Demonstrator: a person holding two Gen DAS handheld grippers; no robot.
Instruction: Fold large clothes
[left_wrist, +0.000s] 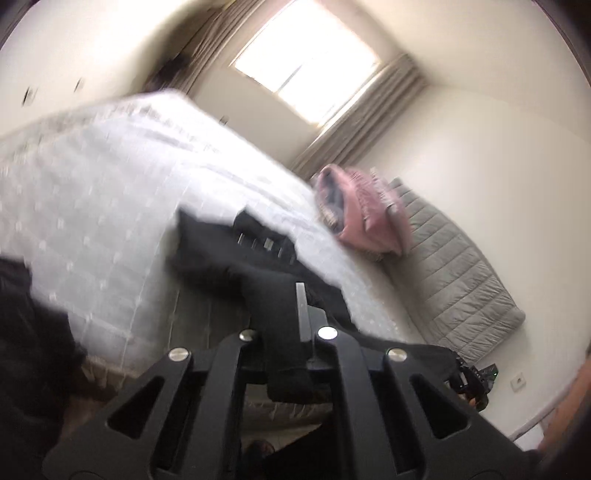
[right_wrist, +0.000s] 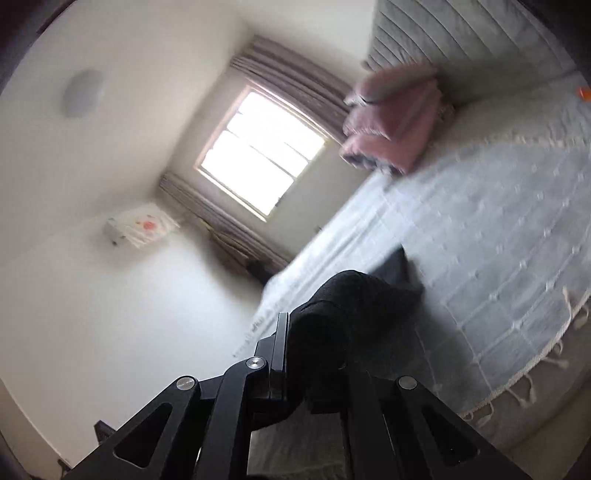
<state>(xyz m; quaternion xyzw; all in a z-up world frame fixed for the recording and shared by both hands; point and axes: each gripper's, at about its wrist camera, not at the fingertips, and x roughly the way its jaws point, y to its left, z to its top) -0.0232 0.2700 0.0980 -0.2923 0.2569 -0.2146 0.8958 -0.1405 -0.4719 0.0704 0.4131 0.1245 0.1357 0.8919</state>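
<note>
Your left gripper (left_wrist: 286, 325) and right gripper (right_wrist: 314, 350) each have jaws clenched on the black garment (left_wrist: 236, 254), which trails onto the bed (left_wrist: 92, 192). No fold shows yet; nearly all the folding seems left.

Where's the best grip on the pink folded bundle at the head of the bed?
Take the pink bundle by its lower folded edge, coming in low across the bedspread from the foot of the bed. It leans against the grey headboard, so that edge faces the approach and is unobstructed.
</note>
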